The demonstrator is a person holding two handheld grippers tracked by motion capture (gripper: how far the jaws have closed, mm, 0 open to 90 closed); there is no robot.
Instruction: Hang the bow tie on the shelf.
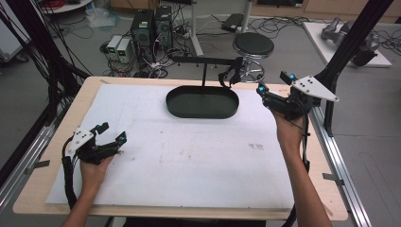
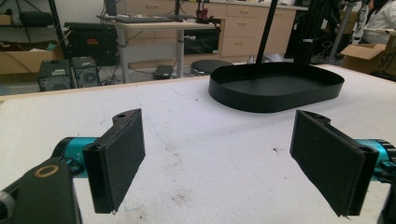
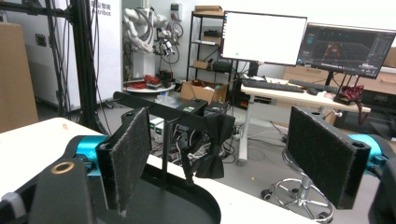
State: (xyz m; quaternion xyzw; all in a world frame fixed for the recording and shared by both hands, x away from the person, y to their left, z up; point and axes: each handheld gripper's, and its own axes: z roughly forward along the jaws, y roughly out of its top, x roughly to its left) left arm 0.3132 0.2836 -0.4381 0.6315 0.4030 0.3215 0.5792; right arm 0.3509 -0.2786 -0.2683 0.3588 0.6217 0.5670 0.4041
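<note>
A black oval tray sits at the far middle of the white mat, and a thin black rack rises from behind it. A black bow tie hangs from the rack's right end. My right gripper hovers open just right of the tray, raised off the table. In the right gripper view the bow tie hangs beyond the open jaws, apart from both pads. My left gripper rests open near the table's left side; its empty jaws face the tray.
A white mat covers most of the wooden table. A black stool, computer cases and cables stand on the floor behind the table. Black frame posts rise at the right rear corner.
</note>
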